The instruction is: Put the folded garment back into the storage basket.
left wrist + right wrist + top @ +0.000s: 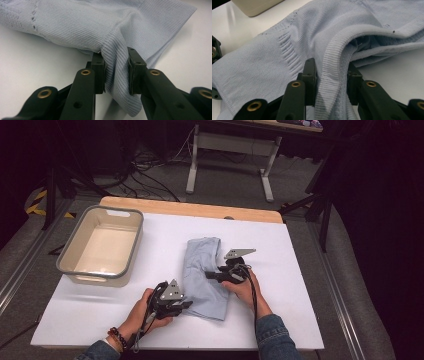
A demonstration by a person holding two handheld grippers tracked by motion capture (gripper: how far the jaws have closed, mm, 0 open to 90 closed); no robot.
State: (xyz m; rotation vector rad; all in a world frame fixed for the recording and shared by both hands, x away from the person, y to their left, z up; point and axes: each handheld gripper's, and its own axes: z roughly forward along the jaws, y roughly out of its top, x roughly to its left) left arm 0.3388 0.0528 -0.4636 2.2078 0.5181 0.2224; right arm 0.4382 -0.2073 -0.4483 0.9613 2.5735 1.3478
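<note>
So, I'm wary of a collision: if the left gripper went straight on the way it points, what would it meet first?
The light blue garment: the left gripper already pinches a fold of it. Beyond that, probably the right gripper, though depth is unclear.

Grey-rimmed beige tub (80,251) on white table (300,285), left side; desk frame (230,150) on floor beyond.

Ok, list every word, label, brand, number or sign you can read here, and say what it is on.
None: no readable text, label, brand mark or number on the light blue knit garment, the beige tub, the white table, or either gripper.
The yellow and black hazard stripes on the floor at the far left are a pattern without words.
</note>
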